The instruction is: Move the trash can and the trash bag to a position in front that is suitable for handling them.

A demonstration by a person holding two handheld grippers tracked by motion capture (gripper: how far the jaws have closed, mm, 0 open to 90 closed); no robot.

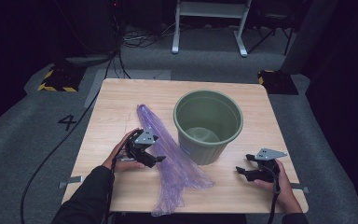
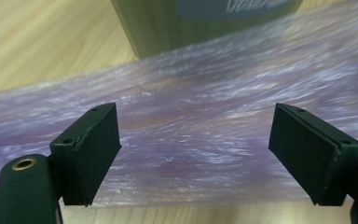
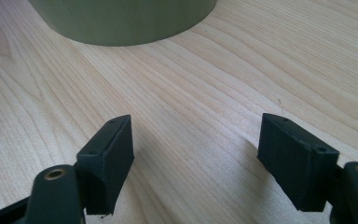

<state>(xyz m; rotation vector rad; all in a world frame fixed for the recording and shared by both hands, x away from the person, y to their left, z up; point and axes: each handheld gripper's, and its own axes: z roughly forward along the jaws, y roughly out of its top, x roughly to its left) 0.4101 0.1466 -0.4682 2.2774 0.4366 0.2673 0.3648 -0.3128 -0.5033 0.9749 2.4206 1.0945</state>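
A long purple plastic bag [image 1: 170, 156] lies crumpled on the wooden table [image 1: 121, 100], running from the middle toward the front edge. Beside it stands a green plastic bucket [image 1: 208, 125], empty. My left gripper [image 1: 157, 158] is open at the bag's left edge; in the left gripper view its jaws straddle the purple film [image 2: 196, 135] with the bucket's base [image 2: 168, 28] just beyond. My right gripper [image 1: 242, 171] is open low over bare wood near the front right, with nothing between its jaws, and the bucket's base [image 3: 121, 21] is ahead of it.
The table's front edge [image 1: 205, 210] is close to both hands. Grey carpet [image 1: 28, 121] surrounds the table, with a black cable [image 1: 60, 140] on the left, a white frame [image 1: 209, 23] behind, and yellow-black weights [image 1: 56, 80] at the far corners.
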